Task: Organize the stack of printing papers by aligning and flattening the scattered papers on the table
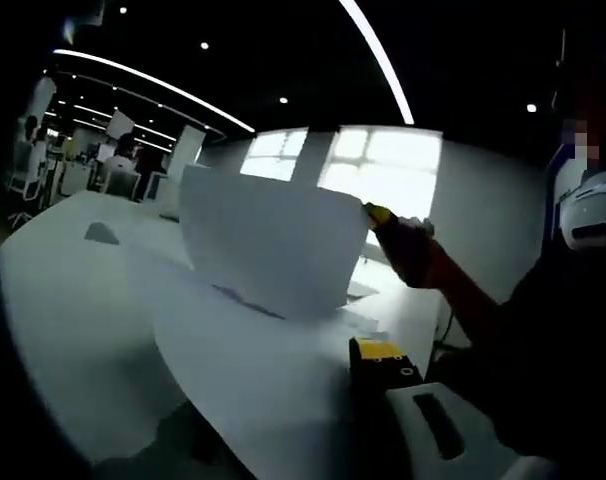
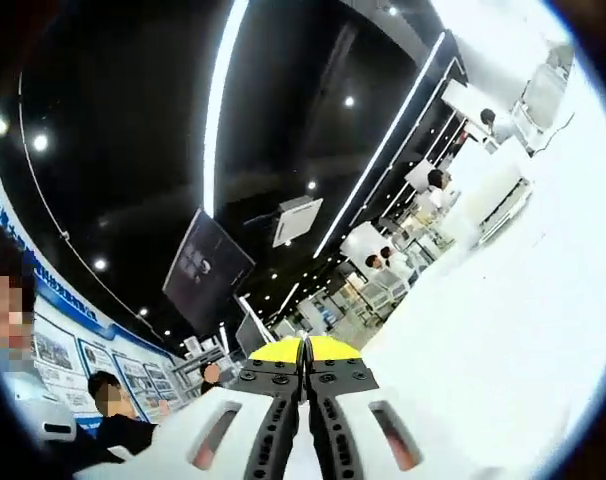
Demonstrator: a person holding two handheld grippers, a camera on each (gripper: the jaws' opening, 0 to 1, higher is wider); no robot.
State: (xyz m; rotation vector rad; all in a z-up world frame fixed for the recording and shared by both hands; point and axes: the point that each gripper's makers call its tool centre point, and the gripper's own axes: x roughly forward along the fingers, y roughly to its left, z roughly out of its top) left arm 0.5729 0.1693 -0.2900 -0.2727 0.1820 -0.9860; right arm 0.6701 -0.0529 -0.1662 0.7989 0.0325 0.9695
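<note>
A white sheet of paper (image 1: 268, 245) stands curled upright in the middle of the white table (image 1: 63, 300). My right gripper (image 1: 373, 213) comes in from the right with its yellow tip pinching that sheet's upper right corner. Its jaws (image 2: 305, 348) are pressed together in the right gripper view, and the white sheet (image 2: 503, 300) spreads off to the right. More papers (image 1: 253, 365) lie flat under the raised sheet. One yellow-tipped jaw of my left gripper (image 1: 380, 352) rests at these papers' right edge; the paper hides the other jaw.
A small dark object (image 1: 101, 233) lies on the table at the far left. A person in dark clothes (image 1: 573, 330) stands close on the right. Desks, chairs and people (image 2: 428, 215) fill the room behind. The table's near edge (image 1: 173, 420) falls into shadow.
</note>
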